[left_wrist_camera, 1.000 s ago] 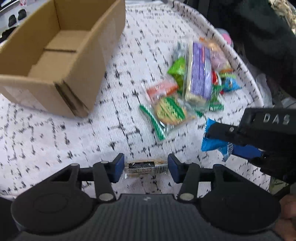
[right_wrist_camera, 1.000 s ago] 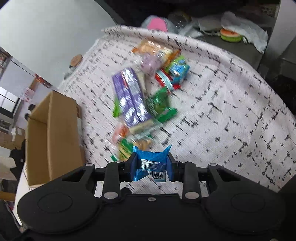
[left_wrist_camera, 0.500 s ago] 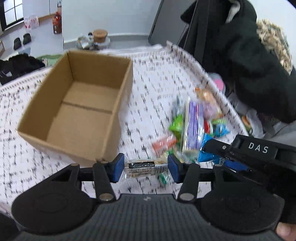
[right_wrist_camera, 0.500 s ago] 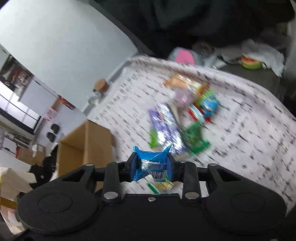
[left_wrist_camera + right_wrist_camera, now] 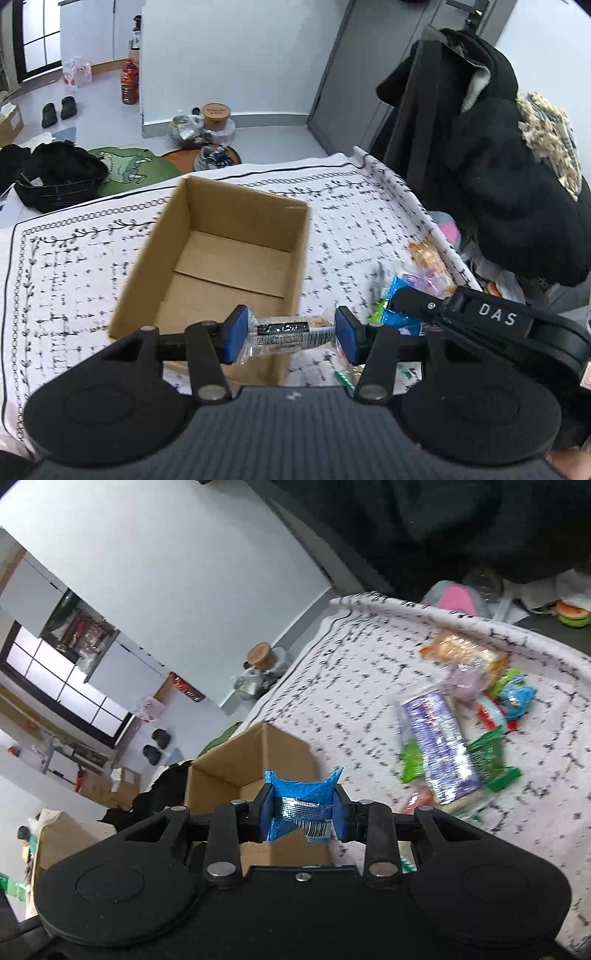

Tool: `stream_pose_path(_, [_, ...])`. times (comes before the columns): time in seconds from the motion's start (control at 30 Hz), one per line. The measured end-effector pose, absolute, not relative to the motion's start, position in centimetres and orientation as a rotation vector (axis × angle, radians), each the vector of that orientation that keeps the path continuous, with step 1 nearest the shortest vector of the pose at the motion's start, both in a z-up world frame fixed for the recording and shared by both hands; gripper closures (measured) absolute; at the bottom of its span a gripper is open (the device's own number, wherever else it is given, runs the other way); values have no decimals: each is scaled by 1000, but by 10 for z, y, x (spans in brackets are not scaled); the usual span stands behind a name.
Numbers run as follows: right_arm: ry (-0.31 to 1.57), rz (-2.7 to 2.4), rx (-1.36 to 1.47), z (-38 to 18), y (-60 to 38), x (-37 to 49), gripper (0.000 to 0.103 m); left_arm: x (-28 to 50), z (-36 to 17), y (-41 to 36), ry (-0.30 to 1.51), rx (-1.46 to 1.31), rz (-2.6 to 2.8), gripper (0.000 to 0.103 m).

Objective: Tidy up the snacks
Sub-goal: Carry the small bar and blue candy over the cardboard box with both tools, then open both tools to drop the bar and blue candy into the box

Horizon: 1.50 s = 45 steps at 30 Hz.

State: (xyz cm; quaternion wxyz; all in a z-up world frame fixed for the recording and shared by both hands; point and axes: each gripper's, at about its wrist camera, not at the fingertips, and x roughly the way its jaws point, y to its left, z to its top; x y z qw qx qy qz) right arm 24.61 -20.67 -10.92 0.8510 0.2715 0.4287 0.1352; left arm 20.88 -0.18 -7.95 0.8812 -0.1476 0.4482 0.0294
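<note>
The left gripper (image 5: 290, 338) is clamped on a clear-wrapped snack bar (image 5: 290, 333), which lies crosswise between the two blue pads, one pad at each end. The bar is held in the air, in front of the near right corner of the cardboard box (image 5: 218, 273). The box is open at the top, its interior bare, and it stands on the patterned white cloth (image 5: 74, 266).

The right gripper (image 5: 300, 814) is clamped on a crumpled blue packet (image 5: 301, 805), pinched between its pads with a silver panel and a barcode facing the camera. In the right wrist view the packet appears in front of the box's open top. In the left wrist view the right gripper enters from the right, just beside the left one.

The remaining snacks lie in a loose pile (image 5: 458, 738) on the cloth, to the right of the box and apart from it. A purple foil pack (image 5: 436, 742) is the largest item; green, orange and blue wrappers surround it.

Dark coats (image 5: 498, 158) hang beyond the far right edge of the cloth.
</note>
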Motion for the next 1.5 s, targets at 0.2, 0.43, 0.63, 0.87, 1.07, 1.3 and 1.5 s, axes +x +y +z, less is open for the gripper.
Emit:
stream_pose_path(0.2, [904, 290, 578, -112, -193, 247, 71, 209, -89, 21, 945, -327, 85, 52])
stream_pose_path(0.43, [919, 323, 569, -119, -173, 249, 71, 213, -102, 38, 967, -348, 90, 52])
stream_pose_path(0.63, [927, 371, 577, -124, -156, 252, 71, 217, -114, 54, 981, -370, 105, 51])
stream_pose_path(0.87, [932, 418, 601, -128, -140, 254, 71, 217, -121, 68, 1005, -367, 124, 46])
stream_pose_path(1.07, [929, 496, 677, -129, -140, 255, 64, 213, -118, 73, 1004, -356, 155, 43])
stream_pose_path(1.3, [921, 469, 688, -122, -153, 250, 37, 211, -112, 67, 1018, -338, 170, 36])
stream_pose_path(1.5, [913, 383, 637, -114, -173, 242, 17, 208, -103, 59, 1019, -311, 181, 31])
